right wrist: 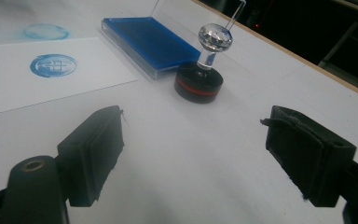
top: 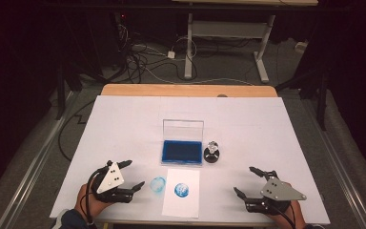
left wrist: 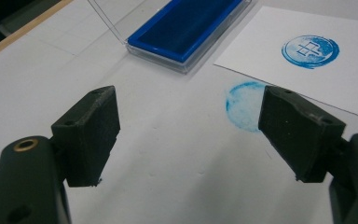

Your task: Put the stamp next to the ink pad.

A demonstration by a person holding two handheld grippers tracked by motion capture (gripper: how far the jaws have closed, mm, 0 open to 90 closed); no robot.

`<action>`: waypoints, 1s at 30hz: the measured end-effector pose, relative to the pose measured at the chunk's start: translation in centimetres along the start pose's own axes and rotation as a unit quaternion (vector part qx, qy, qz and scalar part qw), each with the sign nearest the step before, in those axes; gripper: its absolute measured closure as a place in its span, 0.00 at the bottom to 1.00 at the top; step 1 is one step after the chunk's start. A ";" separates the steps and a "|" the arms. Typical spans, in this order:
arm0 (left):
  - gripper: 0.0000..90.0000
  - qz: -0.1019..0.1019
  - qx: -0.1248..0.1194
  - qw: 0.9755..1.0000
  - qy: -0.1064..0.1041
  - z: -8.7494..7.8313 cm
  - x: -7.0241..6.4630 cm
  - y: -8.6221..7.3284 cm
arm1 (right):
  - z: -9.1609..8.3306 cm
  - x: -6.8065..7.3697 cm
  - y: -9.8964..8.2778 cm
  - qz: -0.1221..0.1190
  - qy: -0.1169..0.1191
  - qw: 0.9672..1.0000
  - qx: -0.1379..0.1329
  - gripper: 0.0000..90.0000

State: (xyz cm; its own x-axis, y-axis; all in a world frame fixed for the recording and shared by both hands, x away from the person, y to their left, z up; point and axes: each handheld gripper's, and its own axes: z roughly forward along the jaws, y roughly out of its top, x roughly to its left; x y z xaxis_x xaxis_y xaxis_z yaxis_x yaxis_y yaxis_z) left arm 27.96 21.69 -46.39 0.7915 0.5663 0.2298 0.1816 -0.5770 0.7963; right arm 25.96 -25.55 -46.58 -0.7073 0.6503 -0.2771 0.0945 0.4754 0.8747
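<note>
The stamp [top: 212, 153] stands upright just right of the open blue ink pad [top: 181, 151], its print already on the paper sheet [top: 181, 192] nearer you. Your right gripper [top: 249, 182] and left gripper [top: 131, 175] both gape empty; next, I'd say, close the lid.

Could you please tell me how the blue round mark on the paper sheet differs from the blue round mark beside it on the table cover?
The mark on the paper sheet is dark, crisp and shows a pattern inside its ring; the mark on the table cover is pale, smudged and without a legible pattern. The first lies on the sheet, the second left of it. Both are round and blue.
</note>
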 end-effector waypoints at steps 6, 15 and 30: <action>0.22 -0.002 0.002 1.000 -0.002 -0.1 -0.2 -0.2 | 0.0 0.2 0.4 -0.001 0.008 1.000 -0.003 0.21; 0.22 0.003 0.004 1.000 0.002 -0.2 -0.2 -0.2 | 0.1 0.3 0.5 0.003 0.013 1.000 -0.006 0.21; 0.22 0.000 0.009 1.000 0.002 0.1 0.0 -0.2 | 0.2 0.1 0.5 0.002 0.013 1.000 -0.002 0.21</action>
State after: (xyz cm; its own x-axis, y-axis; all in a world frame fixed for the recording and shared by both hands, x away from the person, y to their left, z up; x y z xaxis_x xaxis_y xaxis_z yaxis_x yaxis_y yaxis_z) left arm 27.97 21.76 -46.65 0.7897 0.5678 0.2325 0.1916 -0.5882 0.7857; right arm 26.10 -25.10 -46.29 -0.7256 0.6357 -0.2634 0.0941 0.4708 0.8772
